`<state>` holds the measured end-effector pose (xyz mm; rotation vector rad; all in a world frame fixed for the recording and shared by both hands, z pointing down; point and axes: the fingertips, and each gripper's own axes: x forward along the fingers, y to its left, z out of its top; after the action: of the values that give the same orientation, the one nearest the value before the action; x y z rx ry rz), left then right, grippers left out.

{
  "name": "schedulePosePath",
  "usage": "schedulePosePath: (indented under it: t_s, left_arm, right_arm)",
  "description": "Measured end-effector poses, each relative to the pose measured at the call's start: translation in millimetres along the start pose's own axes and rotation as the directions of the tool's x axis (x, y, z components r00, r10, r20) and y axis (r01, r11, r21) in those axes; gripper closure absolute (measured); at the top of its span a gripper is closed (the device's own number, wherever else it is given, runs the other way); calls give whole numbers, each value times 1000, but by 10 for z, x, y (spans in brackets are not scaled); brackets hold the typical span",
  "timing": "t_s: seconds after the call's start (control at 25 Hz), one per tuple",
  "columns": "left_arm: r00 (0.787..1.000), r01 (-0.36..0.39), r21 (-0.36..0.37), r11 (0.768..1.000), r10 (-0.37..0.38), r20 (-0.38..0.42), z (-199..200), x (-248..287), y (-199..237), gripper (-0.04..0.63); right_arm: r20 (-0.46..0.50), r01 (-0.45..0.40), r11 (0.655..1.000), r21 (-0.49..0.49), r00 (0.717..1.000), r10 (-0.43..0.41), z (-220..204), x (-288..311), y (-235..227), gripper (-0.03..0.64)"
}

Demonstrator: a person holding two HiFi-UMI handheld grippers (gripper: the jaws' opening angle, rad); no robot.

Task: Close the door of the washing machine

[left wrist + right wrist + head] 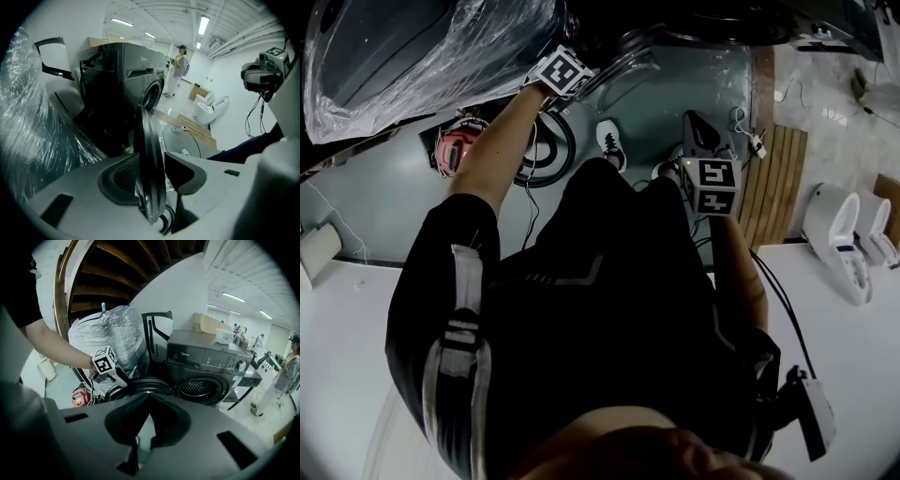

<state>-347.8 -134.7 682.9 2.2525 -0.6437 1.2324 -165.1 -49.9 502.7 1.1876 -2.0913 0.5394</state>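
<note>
Far left: a bundle wrapped in clear plastic (422, 47) stands against the machine, with a red object (455, 148) on the floor (384, 206) beside it; I cannot identify that object.

My left gripper (152, 159) is at the door (145, 126). Its jaws are released and set wide, and the door's rim stands edge-on between them. A gap shows on the right pad's side. Contact on the left pad's side cannot be confirmed.

The door is open, swung out from the front of the washing machine (206, 366), and the round drum opening (201, 389) is exposed.

My right gripper (149, 394) hangs back from the machine. Its jaws are clenched tip to tip and nothing is held.

Further right: wooden boards (773, 178) lie on the floor. White toilets (839, 239) stand at the far right.
</note>
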Motion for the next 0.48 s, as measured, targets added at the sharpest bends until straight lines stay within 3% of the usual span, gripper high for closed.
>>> schedulePosePath:
  t_s: [0.2, 0.48]
  left_arm:
    - [996, -73, 103, 992, 77, -36, -114, 76, 47, 433]
    - [994, -100, 54, 993, 102, -34, -111, 88, -6, 436]
  right_arm:
    - [-13, 2, 1000, -7, 1000, -2, -75, -19, -5, 612]
    - [-39, 11, 1000, 6, 999, -11, -262, -111, -108, 612]
